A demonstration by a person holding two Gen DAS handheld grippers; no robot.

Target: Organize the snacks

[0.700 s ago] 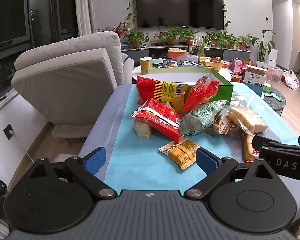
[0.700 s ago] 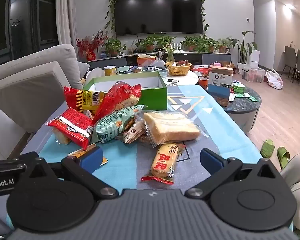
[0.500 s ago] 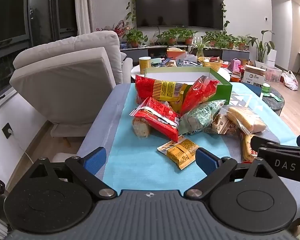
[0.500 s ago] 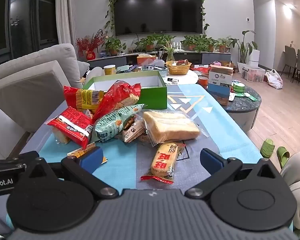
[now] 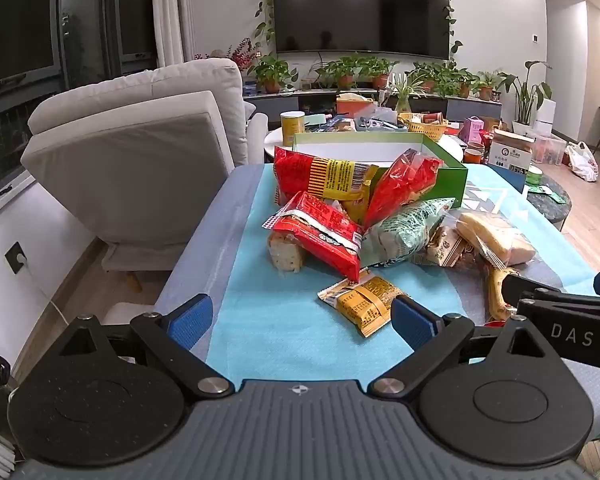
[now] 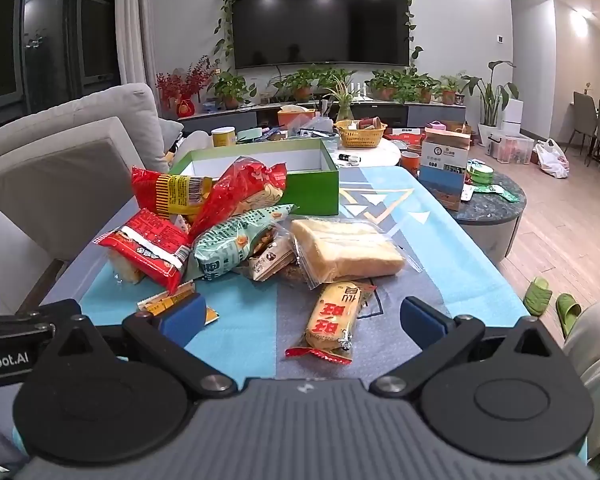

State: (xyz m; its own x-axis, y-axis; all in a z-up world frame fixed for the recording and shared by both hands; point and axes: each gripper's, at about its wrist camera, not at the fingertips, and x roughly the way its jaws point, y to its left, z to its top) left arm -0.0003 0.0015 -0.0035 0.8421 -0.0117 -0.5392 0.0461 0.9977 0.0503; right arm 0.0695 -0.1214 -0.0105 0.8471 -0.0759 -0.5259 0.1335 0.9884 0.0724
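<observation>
On the worktop [image 5: 260,332] the snacks [image 6: 236,236] lie heaped before the empty green box [image 6: 312,192], presumably their destination. Both the left gripper [image 5: 300,316] and right gripper [image 6: 304,316] hover open, holding nothing, near loose packets.

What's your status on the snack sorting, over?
Left gripper open, empty. Right gripper open, empty. Snack pile loose before open green box. Nothing blocking.

snack wrappers [image 5: 314,230]: glossy plastic (crinkled) | table cover [image 5: 260,332]: matt cloth
</observation>
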